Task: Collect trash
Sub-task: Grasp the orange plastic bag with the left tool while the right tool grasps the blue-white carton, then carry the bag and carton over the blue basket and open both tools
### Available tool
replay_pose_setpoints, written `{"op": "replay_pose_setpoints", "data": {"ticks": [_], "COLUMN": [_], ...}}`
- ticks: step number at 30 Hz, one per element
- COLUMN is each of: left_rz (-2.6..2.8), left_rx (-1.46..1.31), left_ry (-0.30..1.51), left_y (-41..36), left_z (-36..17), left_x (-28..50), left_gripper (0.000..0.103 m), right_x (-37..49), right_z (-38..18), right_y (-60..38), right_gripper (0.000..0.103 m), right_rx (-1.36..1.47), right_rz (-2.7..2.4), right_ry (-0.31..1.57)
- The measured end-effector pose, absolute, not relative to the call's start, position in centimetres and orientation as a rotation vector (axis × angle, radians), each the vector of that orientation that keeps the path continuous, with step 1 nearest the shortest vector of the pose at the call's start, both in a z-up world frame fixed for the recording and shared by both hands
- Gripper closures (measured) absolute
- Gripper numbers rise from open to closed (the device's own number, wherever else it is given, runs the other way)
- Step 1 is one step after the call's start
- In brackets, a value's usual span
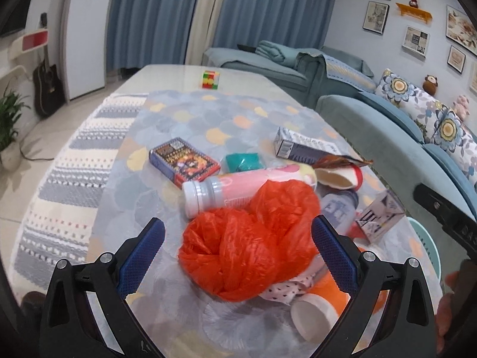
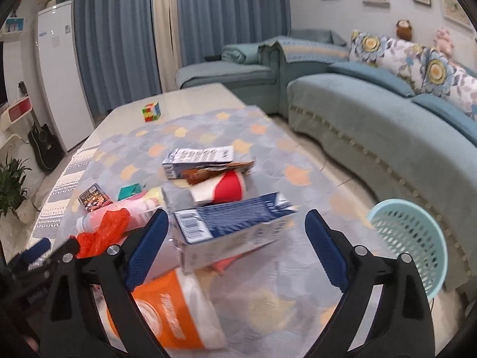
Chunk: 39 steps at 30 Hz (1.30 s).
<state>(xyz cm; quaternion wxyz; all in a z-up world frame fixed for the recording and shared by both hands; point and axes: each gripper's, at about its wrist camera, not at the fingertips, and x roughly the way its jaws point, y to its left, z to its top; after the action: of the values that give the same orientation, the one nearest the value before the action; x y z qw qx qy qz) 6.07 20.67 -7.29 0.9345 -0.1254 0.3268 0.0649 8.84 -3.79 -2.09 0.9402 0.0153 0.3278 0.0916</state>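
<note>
A crumpled orange plastic bag (image 1: 250, 241) lies on the table between the wide-apart fingers of my open left gripper (image 1: 238, 250). Behind it lie a pink bottle (image 1: 238, 188), a dark card box (image 1: 183, 161), a teal packet (image 1: 244, 161), a blue-white carton (image 1: 304, 146) and a red-white cup (image 1: 340, 179). My right gripper (image 2: 237, 247) is open around a blue-white carton (image 2: 232, 226) that rests over an orange cup (image 2: 176, 307). The orange bag (image 2: 101, 232) and pink bottle (image 2: 119, 214) show at its left.
A light-blue mesh basket (image 2: 414, 238) stands on the floor right of the table, before the teal sofa (image 2: 372, 119). A colour cube (image 1: 211, 79) sits at the table's far end. A white lid (image 1: 313, 313) and a small carton (image 1: 378, 217) lie near the right edge.
</note>
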Motion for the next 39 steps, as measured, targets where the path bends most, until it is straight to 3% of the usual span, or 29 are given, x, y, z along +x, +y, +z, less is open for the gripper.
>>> {"op": "replay_pose_setpoints", "data": {"ticks": [7, 12, 15, 19, 22, 33, 39], "left_rz": [0.132, 0.118, 0.099, 0.080, 0.065, 0.055, 0.051], "left_rx": [-0.264, -0.280, -0.295, -0.331, -0.335, -0.333, -0.334], "left_ry": [0.700, 0.711, 0.709, 0.718, 0.729, 0.735, 0.687], "left_y": [20.5, 20.5, 20.6, 20.7, 20.7, 20.1, 19.6], "left_z": [-9.0, -9.5, -9.5, -9.7, -9.8, -9.4, -7.6], "left_x": [7.1, 7.1, 6.8, 6.6, 6.7, 6.5, 5.5], "left_gripper": [0.008, 0.018, 0.024, 0.028, 0.039, 0.070, 0.073], "right_x": [12.4, 13.2, 12.5, 12.2, 12.2, 9.5, 7.7], "right_z": [-4.1, -5.5, -5.4, -6.0, -7.4, -8.4, -8.2], "right_y": [-1.4, -1.6, -3.0, -5.0, -7.1, -11.5, -15.3], "right_gripper": [0.014, 0.016, 0.033, 0.049, 0.059, 0.062, 0.063], "right_rx": [0.073, 0.057, 0.072, 0.112, 0.153, 0.058, 0.055], "right_rz": [0.135, 0.083, 0.101, 0.132, 0.158, 0.190, 0.191], "right_ry": [0.806, 0.858, 0.852, 0.913, 0.972, 0.917, 0.889]}}
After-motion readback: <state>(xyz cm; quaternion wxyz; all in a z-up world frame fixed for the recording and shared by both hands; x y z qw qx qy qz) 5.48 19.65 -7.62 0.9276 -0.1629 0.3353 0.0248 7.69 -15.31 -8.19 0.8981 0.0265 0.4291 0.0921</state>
